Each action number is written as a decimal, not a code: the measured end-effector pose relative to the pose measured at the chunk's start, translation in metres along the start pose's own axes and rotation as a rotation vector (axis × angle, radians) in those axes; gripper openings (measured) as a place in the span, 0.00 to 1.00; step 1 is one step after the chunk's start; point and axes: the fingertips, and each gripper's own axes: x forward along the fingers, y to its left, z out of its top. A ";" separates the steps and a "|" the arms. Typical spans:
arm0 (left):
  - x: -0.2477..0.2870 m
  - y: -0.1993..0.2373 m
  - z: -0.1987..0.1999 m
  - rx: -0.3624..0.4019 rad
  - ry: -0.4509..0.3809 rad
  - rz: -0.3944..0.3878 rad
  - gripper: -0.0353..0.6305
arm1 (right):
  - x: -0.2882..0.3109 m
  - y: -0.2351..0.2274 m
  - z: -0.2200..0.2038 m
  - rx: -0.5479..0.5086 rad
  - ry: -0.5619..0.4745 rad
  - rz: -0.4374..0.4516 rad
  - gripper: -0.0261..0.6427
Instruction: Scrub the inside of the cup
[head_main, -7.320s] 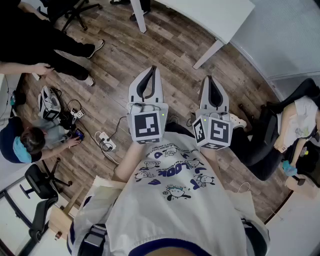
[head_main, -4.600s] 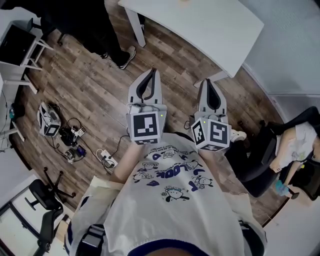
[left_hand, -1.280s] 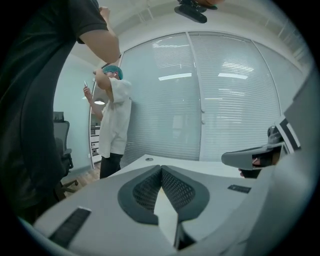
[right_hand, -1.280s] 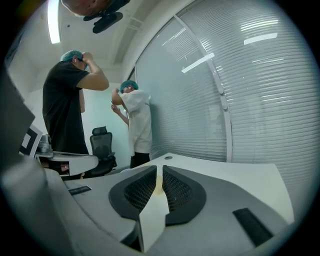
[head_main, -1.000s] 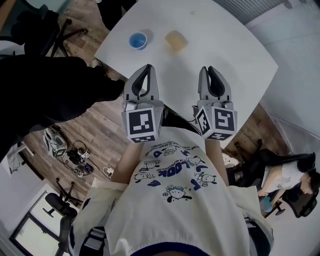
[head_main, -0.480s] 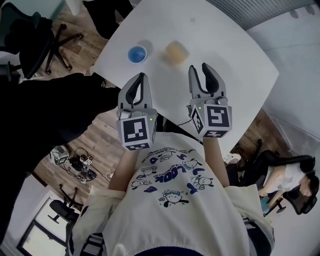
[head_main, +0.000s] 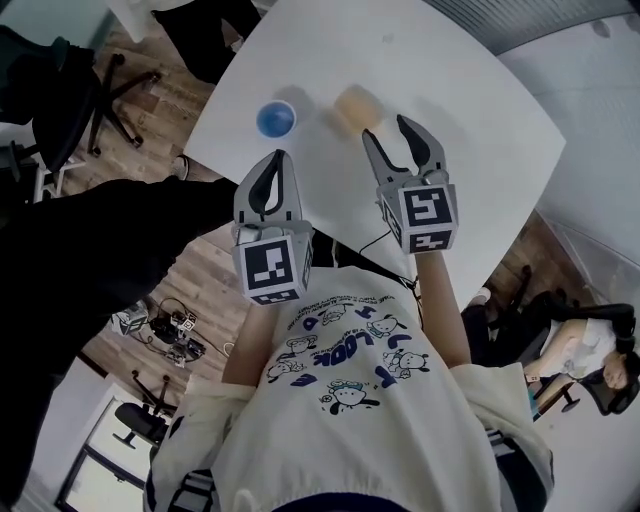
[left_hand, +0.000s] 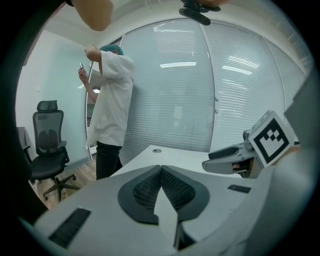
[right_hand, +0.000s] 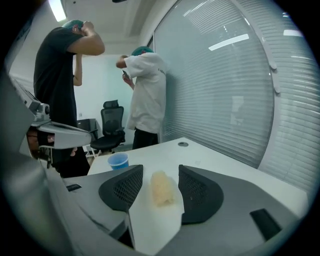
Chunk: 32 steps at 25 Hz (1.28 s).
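- Head view: the cup (head_main: 275, 119) stands upright on the table (head_main: 470, 130), with the sponge (head_main: 356, 103) near it on the right. The left gripper (head_main: 273, 160) points at the cup from about the table's near edge, its fingers together and empty. The right gripper (head_main: 388, 132) is just short of the sponge, its fingers wide.
- Left gripper view: the 2 fingers meet tip to tip with nothing between them. The cup does not show here and is probably hidden behind them.
- Right gripper view: the fingers have just been opening and stand wide. The sponge (right_hand: 161, 187) lies on the table in their gap, untouched, with its long axis roughly along the pointing line. The cup (right_hand: 118, 160) sits further off to the left. The right hand looks nearer the sponge, and the left nearer the cup.
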 end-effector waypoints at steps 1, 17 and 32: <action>0.000 0.002 -0.002 -0.004 0.003 0.001 0.10 | 0.005 0.001 -0.005 -0.015 0.021 0.009 0.34; 0.007 0.025 -0.024 -0.039 0.064 0.063 0.10 | 0.060 -0.010 -0.058 -0.084 0.178 0.055 0.43; 0.009 0.047 -0.042 -0.057 0.116 0.083 0.10 | 0.074 -0.002 -0.086 -0.105 0.278 0.095 0.35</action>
